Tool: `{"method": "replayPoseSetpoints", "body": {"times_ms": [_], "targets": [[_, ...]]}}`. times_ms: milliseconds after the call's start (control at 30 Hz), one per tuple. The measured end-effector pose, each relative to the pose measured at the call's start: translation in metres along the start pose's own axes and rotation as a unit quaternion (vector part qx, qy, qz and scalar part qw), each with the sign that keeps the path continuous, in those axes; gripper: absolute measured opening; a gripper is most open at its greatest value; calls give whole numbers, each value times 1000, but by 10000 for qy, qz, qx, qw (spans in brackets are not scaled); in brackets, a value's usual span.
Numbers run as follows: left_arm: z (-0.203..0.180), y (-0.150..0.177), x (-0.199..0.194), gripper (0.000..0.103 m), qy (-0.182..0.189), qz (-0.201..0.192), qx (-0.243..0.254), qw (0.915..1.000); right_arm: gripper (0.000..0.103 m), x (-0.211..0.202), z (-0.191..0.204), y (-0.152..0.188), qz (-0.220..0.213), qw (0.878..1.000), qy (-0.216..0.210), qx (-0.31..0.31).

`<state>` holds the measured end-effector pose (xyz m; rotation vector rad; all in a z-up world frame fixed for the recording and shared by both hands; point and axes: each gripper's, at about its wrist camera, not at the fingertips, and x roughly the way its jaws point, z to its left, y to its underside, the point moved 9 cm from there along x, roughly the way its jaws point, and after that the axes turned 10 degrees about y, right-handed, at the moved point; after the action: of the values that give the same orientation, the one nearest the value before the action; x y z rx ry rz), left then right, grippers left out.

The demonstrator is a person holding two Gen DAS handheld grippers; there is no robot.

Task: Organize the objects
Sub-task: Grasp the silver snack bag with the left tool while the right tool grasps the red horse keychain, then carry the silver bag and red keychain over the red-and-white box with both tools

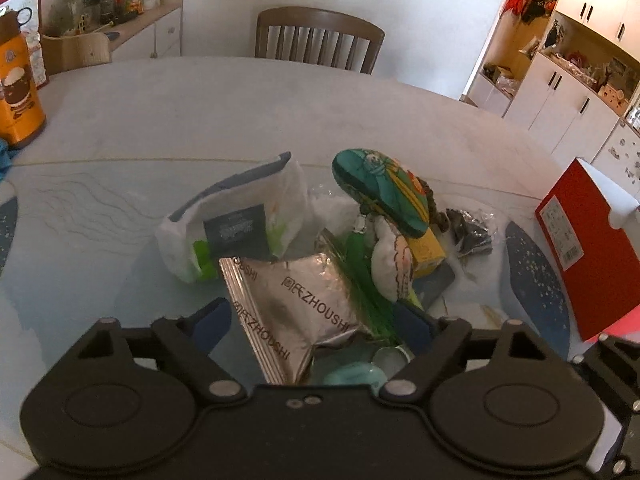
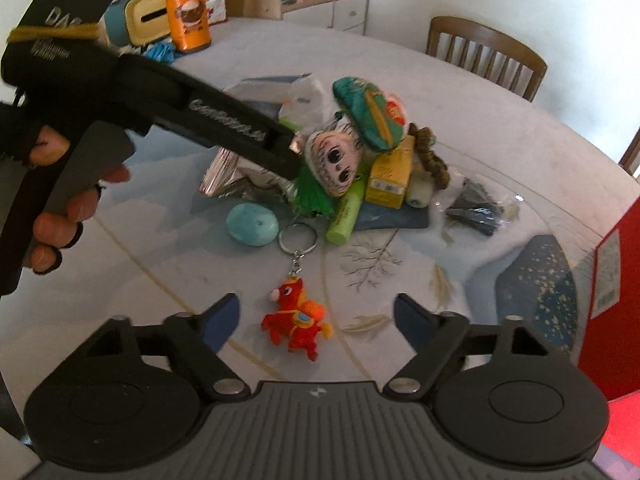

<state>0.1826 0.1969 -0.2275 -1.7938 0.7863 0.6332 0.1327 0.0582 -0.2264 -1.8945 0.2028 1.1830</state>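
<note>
A pile of small items lies on the glass-topped table [image 1: 200, 112]. In the left wrist view my left gripper [image 1: 314, 322] is open, its blue fingers on either side of a silver ZHOUSHI pouch [image 1: 296, 304] at the pile's near edge. Behind it are a white plastic bag [image 1: 240, 216], a green-hatted doll [image 1: 380, 188] and a yellow box [image 1: 430, 248]. In the right wrist view my right gripper [image 2: 316, 320] is open just above the table. A red horse keychain [image 2: 298, 320] lies between its fingers, untouched, with its key ring [image 2: 298, 236] towards the pile.
A blue oval lump [image 2: 252, 224], a green marker [image 2: 348, 216] and a dark packet [image 2: 476, 208] lie around the pile. A red box [image 1: 580, 240] stands at the right, an orange bottle [image 2: 188, 12] at the far left. A gloved hand [image 2: 60, 216] holds the left tool. A chair [image 1: 320, 36] is beyond the table.
</note>
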Motion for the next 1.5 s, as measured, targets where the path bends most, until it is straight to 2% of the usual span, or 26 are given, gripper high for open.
{"method": "replayPoseSetpoints", "body": {"times_ms": [100,333,533,600,633,667,733,833,900,933,1167,1267,1500], "targets": [[3,-1,3,79,30,10,-69,10000,75,6,4,1,64,10000,-20,0],[9,-1,5,72,57,6,-107,9999,61,15,11,7,232,9997,-95,-82],[12,-5,0,59,-12,-56,-70,10000,48,16,15,10,261,9994,-143,-157],[12,-7,-2,51,-19,-86,-34,10000,43,16,15,9,248,9995,-126,-176],[13,-8,-4,47,-5,-92,-18,10000,43,15,16,9,255,9994,-128,-181],[12,-9,-5,38,58,-110,-13,9999,42,14,16,9,263,9994,-128,-175],[11,-11,-6,33,57,-129,14,9999,39,13,16,9,282,9994,-131,-157],[9,-14,-10,19,107,-233,35,9997,38,11,16,9,274,9994,-124,-143],[10,-16,-13,3,158,-272,15,9995,38,9,16,8,251,9995,-118,-122],[10,-16,-14,0,158,-289,22,9995,37,9,15,8,238,9996,-113,-105],[20,-16,-27,0,245,-364,-106,9990,37,-4,11,3,139,9998,-109,0],[21,-18,-39,0,355,-433,-204,9982,37,-15,7,-2,16,9999,-103,48],[8,-25,-73,0,703,-538,-68,9961,37,-44,-16,-16,-271,9991,3,331]]}}
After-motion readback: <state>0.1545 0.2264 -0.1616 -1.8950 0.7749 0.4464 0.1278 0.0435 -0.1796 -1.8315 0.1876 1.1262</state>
